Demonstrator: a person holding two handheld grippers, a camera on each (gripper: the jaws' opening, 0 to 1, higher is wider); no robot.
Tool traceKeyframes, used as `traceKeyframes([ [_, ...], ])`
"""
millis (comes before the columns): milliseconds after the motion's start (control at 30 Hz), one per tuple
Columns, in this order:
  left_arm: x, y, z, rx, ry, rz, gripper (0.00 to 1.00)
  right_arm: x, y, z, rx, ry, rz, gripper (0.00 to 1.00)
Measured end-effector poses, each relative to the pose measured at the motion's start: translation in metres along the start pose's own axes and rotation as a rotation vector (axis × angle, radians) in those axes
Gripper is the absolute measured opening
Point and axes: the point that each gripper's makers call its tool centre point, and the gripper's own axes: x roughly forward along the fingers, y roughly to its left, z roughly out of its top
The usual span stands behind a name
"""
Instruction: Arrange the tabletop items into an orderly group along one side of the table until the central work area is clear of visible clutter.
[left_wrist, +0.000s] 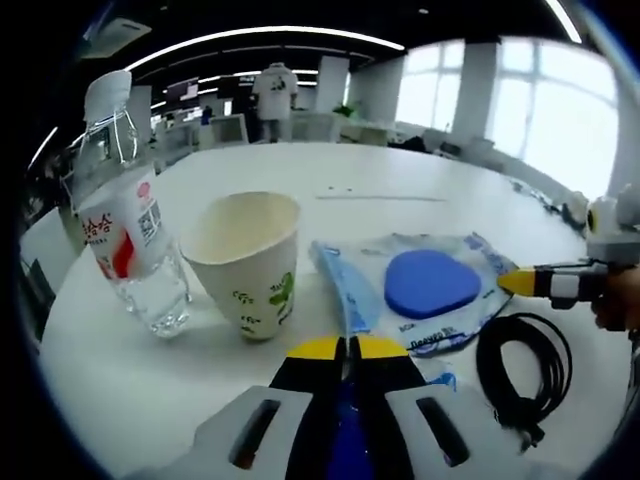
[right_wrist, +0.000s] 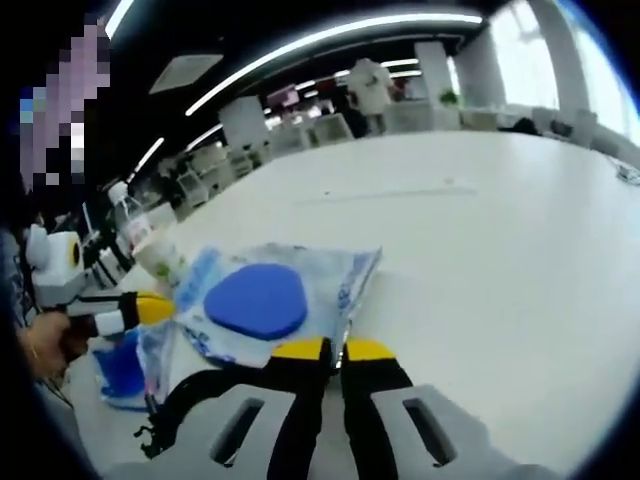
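Just beyond left tool (left_wrist: 348, 346), plastic bag (left_wrist: 420, 290).

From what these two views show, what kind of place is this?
Probably an open-plan office or lab: a large white table, long ceiling light strips, tall windows and a row of workstations behind.

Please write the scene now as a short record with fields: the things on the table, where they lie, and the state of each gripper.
surface: white table
bottle: clear water bottle, tilted in view, beside paper cup
packet: clear plastic packet holding a blue pad
cable: black coiled cable, near packet
left gripper: shut, at the packet's edge
right gripper: shut, at the packet's edge
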Motion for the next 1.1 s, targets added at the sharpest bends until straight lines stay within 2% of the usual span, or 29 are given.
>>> traceKeyframes([
  [100,-0.003,0.000,0.001,0.034,-0.011,0.007,0.09,-0.003,0.001,0.005,0.049,-0.036,0.006,0.21],
  [233,-0.008,-0.002,0.002,0.040,-0.012,-0.005,0.17,-0.011,0.002,0.009,0.016,-0.047,-0.014,0.35],
  [333,-0.015,-0.007,0.011,0.056,-0.057,-0.040,0.25,-0.017,0.005,0.009,0.014,-0.041,-0.014,0.44],
  [533,-0.025,-0.016,0.018,0.096,-0.090,-0.087,0.36,-0.031,0.018,0.006,-0.021,-0.025,0.018,0.53],
  [733,-0.036,-0.023,0.021,0.123,-0.115,-0.116,0.47,-0.045,0.033,-0.001,-0.028,-0.001,0.050,0.56],
  [933,-0.049,-0.034,0.023,0.147,-0.127,-0.155,0.58,-0.053,0.041,-0.010,-0.039,0.031,0.052,0.56],
  [1000,-0.055,-0.039,0.026,0.157,-0.153,-0.171,0.59,-0.055,0.043,-0.014,-0.044,0.044,0.056,0.55],
  [1100,-0.060,-0.044,0.022,0.205,-0.142,-0.173,0.61,-0.056,0.046,-0.021,-0.034,0.058,0.058,0.55],
])
